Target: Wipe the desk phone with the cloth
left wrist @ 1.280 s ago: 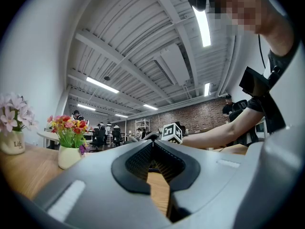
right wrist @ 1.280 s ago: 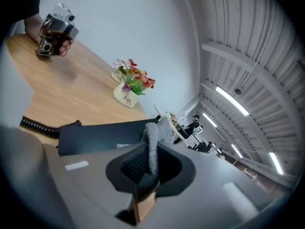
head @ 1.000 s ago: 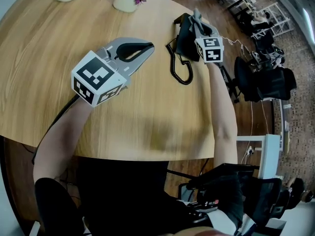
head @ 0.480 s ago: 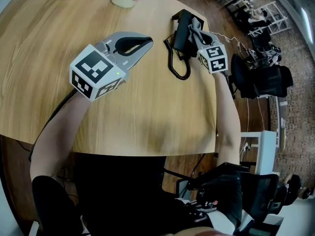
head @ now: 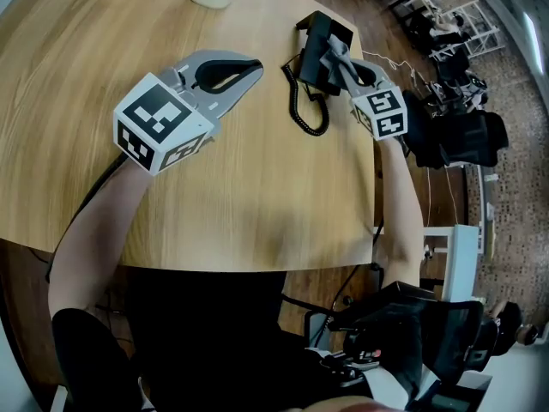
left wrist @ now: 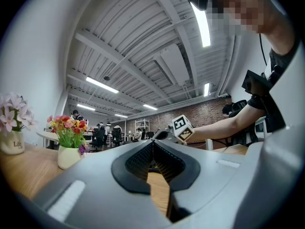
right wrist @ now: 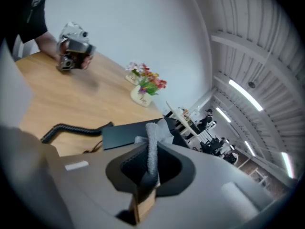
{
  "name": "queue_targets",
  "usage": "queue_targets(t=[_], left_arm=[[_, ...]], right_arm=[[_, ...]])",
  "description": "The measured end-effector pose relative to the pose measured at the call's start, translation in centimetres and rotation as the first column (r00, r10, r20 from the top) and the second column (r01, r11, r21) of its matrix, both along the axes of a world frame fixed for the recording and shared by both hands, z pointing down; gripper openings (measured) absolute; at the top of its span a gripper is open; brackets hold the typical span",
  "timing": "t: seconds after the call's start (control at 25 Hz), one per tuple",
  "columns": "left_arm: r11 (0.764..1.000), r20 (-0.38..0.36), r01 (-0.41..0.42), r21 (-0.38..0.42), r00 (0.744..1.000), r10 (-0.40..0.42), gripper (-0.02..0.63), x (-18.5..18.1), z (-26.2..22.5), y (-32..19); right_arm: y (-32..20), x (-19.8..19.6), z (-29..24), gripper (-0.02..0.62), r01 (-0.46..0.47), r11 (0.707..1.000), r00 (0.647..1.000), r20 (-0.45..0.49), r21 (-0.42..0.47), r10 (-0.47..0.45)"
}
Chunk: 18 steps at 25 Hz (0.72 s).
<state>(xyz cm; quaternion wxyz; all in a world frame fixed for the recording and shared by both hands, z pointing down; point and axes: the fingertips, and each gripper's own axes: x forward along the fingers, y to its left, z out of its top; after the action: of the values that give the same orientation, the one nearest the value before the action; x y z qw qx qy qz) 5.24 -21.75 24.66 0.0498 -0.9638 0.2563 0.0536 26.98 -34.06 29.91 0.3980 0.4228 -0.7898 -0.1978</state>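
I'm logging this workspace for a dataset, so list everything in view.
Table: one, light wood, round, under everything.
Desk phone: one, black, far right part of the table.
Coiled cord: one, black, on the table beside the phone.
Cloth: one, grey, pinched in the right tongs at the phone.
Flower pot: one, white with colourful flowers, far edge.
Vase: one, white with pink flowers, far left.
Office chairs: at least two, black, on the floor right of the table.
Left tongs: one, grey, shut, empty, left of the phone.
Right tongs: one, grey, shut on the cloth.
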Motion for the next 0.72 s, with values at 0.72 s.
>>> queue_targets(t=[0.72], left_arm=[[1.0,-0.001,-0.001,0.0,1.0,0.001,0.012,-0.1,-0.1,0.0]], right_arm=[[1.0,-2.5,3.1,0.018,0.013,0.998,0.998,-0.061,0.057,-0.009]])
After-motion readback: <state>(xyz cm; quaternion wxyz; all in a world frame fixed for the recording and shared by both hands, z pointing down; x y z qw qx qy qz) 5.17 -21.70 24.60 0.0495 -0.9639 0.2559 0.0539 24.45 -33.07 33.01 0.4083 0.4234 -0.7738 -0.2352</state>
